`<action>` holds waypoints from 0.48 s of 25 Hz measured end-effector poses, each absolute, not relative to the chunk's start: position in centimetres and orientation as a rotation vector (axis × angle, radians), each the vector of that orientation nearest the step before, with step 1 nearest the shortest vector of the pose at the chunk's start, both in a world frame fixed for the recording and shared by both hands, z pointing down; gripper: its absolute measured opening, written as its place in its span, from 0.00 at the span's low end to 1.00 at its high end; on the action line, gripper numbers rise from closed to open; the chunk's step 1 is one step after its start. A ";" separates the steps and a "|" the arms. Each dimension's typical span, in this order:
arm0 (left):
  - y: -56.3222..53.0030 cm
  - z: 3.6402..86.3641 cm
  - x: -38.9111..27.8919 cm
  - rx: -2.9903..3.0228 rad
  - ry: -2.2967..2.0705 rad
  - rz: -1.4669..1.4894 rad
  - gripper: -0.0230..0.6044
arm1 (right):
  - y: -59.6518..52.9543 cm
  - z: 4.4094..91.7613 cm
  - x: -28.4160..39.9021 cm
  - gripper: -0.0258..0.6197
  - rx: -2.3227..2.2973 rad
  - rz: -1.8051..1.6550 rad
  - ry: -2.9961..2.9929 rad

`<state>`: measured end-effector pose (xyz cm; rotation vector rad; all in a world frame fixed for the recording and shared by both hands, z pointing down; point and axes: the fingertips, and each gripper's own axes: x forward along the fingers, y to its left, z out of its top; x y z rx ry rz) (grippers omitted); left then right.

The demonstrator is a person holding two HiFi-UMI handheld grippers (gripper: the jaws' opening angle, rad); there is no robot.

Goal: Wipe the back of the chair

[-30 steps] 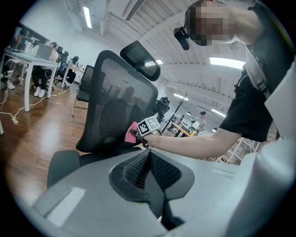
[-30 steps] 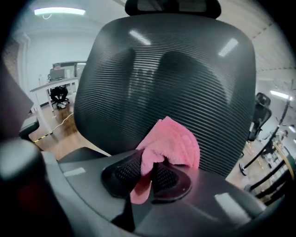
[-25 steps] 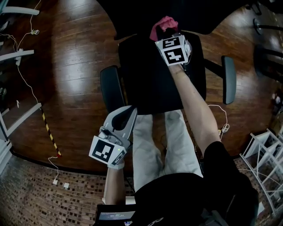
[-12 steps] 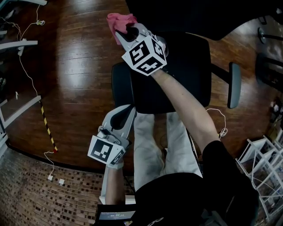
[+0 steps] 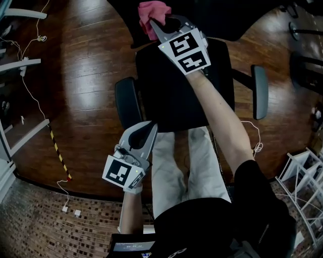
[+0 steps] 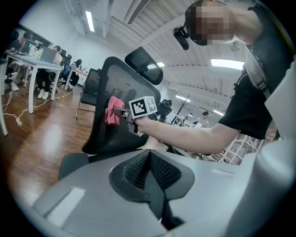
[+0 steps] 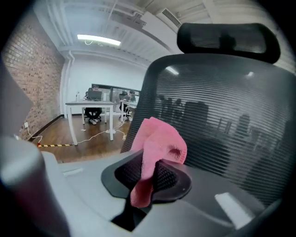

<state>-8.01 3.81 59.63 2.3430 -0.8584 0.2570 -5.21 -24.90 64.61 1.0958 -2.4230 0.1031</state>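
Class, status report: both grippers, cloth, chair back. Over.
Right gripper shut on cloth, at chair back. Left gripper shut, empty, low. Nothing in the way.

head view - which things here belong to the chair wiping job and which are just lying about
Job: pink cloth, right gripper shut on it, black mesh-backed office chair.
Lying about: white cables on the wood floor, yellow-black striped tape, white wire rack.

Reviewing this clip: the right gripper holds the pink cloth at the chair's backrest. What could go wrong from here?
1. The right gripper pinches only a narrow fold of the pink cloth; dragging it across the mesh backrest could pull it out.
2. The left gripper is shut, empty and away from the chair, so pressing might swivel or push the chair rather than wipe it.
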 end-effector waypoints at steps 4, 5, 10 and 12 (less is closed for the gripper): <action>3.9 58.9 -4.6 2.381 -0.787 0.289 0.02 | -25.4 63.9 1.2 0.11 1.208 0.139 -2.381; 3.9 58.8 -3.8 2.388 -0.775 0.296 0.02 | -25.5 63.8 2.9 0.11 1.232 0.143 -2.368; 3.7 57.8 0.4 2.432 -0.700 0.316 0.02 | -25.9 64.1 12.9 0.11 1.378 0.192 -2.248; 3.5 57.4 2.0 2.451 -0.671 0.325 0.02 | -26.1 64.2 17.1 0.11 1.445 0.227 -2.198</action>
